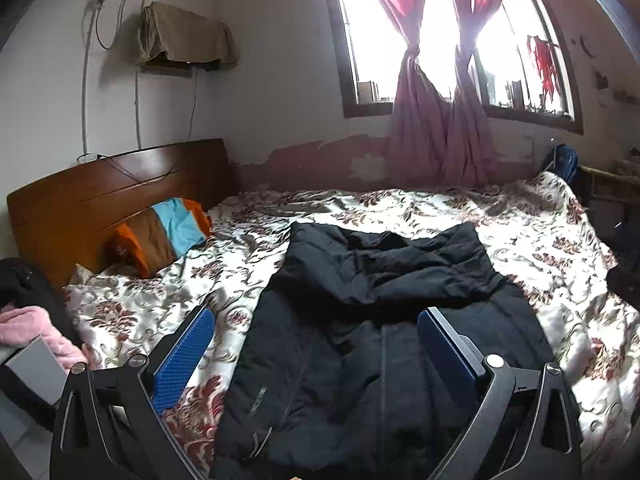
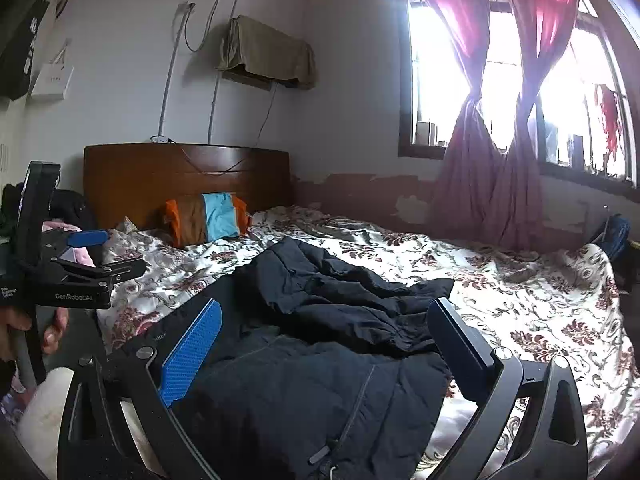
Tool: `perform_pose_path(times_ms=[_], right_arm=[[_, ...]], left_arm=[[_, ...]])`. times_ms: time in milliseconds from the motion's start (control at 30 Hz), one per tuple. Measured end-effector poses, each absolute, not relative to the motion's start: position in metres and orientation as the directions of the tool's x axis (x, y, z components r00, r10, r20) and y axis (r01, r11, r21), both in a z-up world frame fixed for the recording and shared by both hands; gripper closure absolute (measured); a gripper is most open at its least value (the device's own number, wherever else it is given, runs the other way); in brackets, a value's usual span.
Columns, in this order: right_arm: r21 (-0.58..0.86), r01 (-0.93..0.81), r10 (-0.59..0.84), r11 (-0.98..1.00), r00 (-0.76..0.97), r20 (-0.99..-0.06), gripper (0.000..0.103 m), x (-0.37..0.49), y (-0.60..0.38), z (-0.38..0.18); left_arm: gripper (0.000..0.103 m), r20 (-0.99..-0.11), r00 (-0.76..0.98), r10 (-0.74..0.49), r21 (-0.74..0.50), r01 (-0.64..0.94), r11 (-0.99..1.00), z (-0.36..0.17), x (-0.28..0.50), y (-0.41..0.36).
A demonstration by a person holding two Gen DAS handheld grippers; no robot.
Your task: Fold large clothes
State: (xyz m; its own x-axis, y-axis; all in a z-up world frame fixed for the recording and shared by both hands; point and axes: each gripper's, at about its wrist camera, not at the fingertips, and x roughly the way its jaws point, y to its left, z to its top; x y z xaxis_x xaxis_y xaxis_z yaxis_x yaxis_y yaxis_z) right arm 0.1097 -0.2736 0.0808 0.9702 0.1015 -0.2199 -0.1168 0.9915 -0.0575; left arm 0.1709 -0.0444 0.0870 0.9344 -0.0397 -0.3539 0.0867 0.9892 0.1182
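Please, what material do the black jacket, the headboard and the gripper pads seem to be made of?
Black jacket: likely padded synthetic shell, matte; quilted stitch lines and puffy folds.
Headboard: looks like varnished brown wood; smooth, with a soft sheen.
Gripper pads: probably blue rubber or plastic; fine dotted texture.

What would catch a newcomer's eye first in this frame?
A dark padded jacket lies rumpled in the middle of the floral bedspread, its upper part folded over. Behind the bed, knotted pink curtains hang against a blazing bright window. Both grippers hover over the jacket with jaws open and empty.
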Motion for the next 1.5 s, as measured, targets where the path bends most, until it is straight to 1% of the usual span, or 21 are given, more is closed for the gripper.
perform_pose_path(times_ms=[167, 433, 567, 767, 933, 1133, 1167, 1267, 1400, 1500], right_arm=[[-0.045, -0.113, 0.099, 0.993, 0.966, -0.238, 0.002, 0.104, -0.269, 0.073], [-0.036, -0.106, 0.090, 0.994, 0.948, -0.306, 0.002, 0.105, -0.269, 0.050], [-0.022, -0.112, 0.097, 0.993, 0.932, -0.350, 0.002, 0.104, -0.268, 0.034], [-0.048, -0.133, 0.096, 0.990, 0.881, -0.463, 0.002, 0.106, -0.264, -0.006], [-0.104, -0.167, 0.079, 0.980, 0.819, -0.568, 0.002, 0.106, -0.259, -0.047], [-0.128, -0.198, 0.067, 0.972, 0.755, -0.652, 0.002, 0.107, -0.251, -0.081], [-0.151, -0.196, 0.051, 0.969, 0.756, -0.653, 0.002, 0.106, -0.249, -0.085], [-0.279, -0.195, -0.029, 0.940, 0.771, -0.636, 0.002, 0.103, -0.236, -0.098], [-0.489, -0.187, -0.157, 0.852, 0.801, -0.578, 0.002, 0.098, -0.213, -0.117], [-0.605, -0.167, -0.233, 0.779, 0.818, -0.526, 0.002, 0.094, -0.201, -0.130]], left_arm=[[0.001, -0.378, 0.925, -0.034, 0.109, 0.081, 0.991, 0.075, 0.167, -0.032], [0.001, -0.417, 0.909, -0.010, 0.126, 0.069, 0.990, 0.056, 0.161, -0.020], [0.001, -0.452, 0.892, -0.010, 0.135, 0.079, 0.988, 0.043, 0.159, -0.013], [0.001, -0.532, 0.846, -0.021, 0.129, 0.106, 0.986, 0.009, 0.158, 0.001], [0.001, -0.586, 0.810, -0.017, 0.141, 0.123, 0.982, -0.022, 0.154, 0.009], [0.001, -0.636, 0.771, 0.020, 0.185, 0.128, 0.974, -0.056, 0.146, 0.012], [0.001, -0.643, 0.765, 0.019, 0.182, 0.129, 0.975, -0.060, 0.145, 0.013], [0.001, -0.664, 0.748, 0.014, 0.164, 0.127, 0.978, -0.070, 0.144, 0.018], [0.001, -0.691, 0.723, 0.007, 0.131, 0.116, 0.985, -0.081, 0.144, 0.024], [0.001, -0.698, 0.716, -0.010, 0.102, 0.113, 0.988, -0.084, 0.142, 0.029]])
